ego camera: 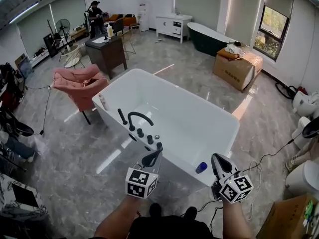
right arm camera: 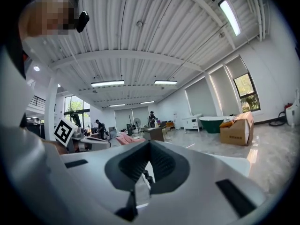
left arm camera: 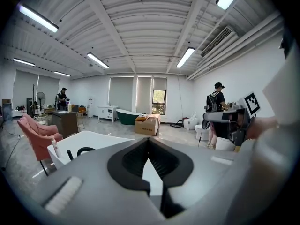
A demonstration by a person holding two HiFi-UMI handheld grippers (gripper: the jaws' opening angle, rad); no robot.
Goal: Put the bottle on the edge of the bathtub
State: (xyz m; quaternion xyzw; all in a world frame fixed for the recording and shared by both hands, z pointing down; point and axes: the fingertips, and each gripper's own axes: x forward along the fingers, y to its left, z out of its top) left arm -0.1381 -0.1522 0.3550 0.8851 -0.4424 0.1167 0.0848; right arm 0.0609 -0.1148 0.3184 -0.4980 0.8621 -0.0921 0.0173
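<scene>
- The white bathtub (ego camera: 192,101) stands in the middle of a grey-tiled showroom floor. The person is at its near long edge with a gripper in each hand.
- A small blue bottle (ego camera: 201,168) sits on the tub's near edge, close to the near right corner. Whether it stands or lies on its side cannot be told at this size.
- The right gripper (ego camera: 218,161) hangs just beside that bottle, not touching it. Its jaws are closed together with nothing between them.
- The left gripper (ego camera: 155,152) is over the same near edge, further left. Its jaws are also pressed together and empty.
- A black curved faucet (ego camera: 139,117) and a row of black knobs line the near edge towards the left corner.
- A slim white bottle (ego camera: 103,102) stands upright on the tub's left end.
- Beyond the tub's left end is a pink armchair (ego camera: 79,83), and past it a dark desk (ego camera: 107,53).
- A cardboard box (ego camera: 237,67) and a dark green bathtub (ego camera: 209,38) stand well beyond the far edge.
</scene>
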